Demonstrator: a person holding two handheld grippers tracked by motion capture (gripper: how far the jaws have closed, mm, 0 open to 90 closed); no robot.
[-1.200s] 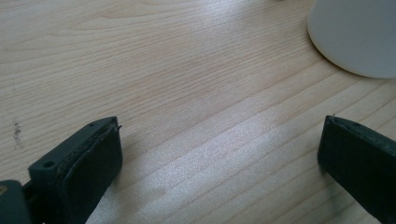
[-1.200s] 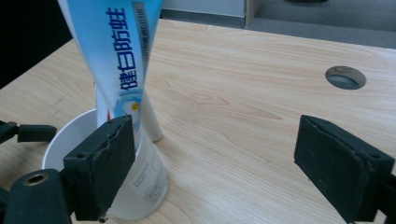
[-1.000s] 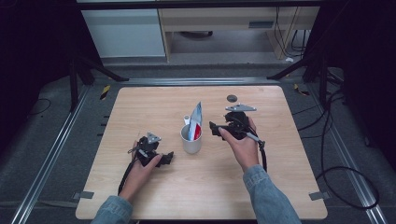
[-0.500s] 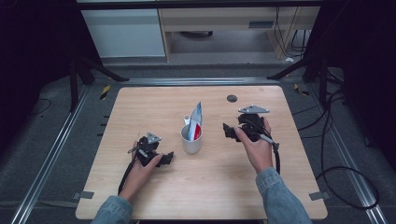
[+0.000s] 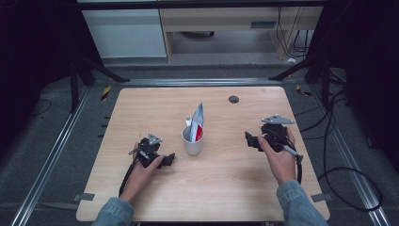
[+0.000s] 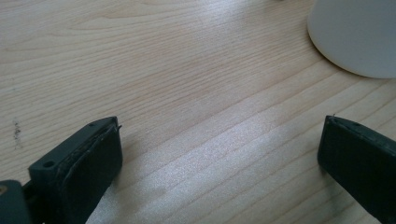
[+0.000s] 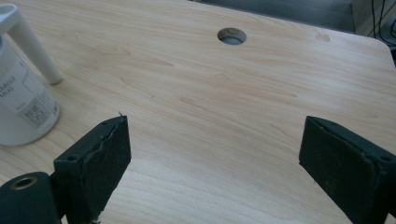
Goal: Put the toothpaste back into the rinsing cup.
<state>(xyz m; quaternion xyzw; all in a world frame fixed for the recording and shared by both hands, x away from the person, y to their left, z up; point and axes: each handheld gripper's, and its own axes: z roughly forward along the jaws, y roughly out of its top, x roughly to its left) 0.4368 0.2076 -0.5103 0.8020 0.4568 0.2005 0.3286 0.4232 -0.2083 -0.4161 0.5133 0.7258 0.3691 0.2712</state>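
The white cup point(image 5: 193, 140) stands upright near the middle of the wooden bench point(image 5: 141, 108). Inside it leans a toothpaste tube point(image 5: 198, 122), white with a red part, and beside the tube a white handle point(image 5: 188, 120) rises over the rim; I cannot tell exactly what this handle belongs to.

The left gripper point(image 5: 165, 160) rests low on the bench, just beside the cup on its left, with its fingers point(image 6: 88, 158) spread wide and only bare wood between them. The right gripper point(image 5: 250, 139) is well apart from the cup, on the right side, and its fingers point(image 7: 100, 154) are also spread, holding nothing. In the right gripper view the cup shows at the left edge, and a round cable hole point(image 7: 231, 35) lies farther on the bench.

As I judge it, the placing of the things into the cup looks finished, because the 2 things stand in it and both grippers are empty. Nothing else lies on the bench to be collected, so little or nothing seems left.
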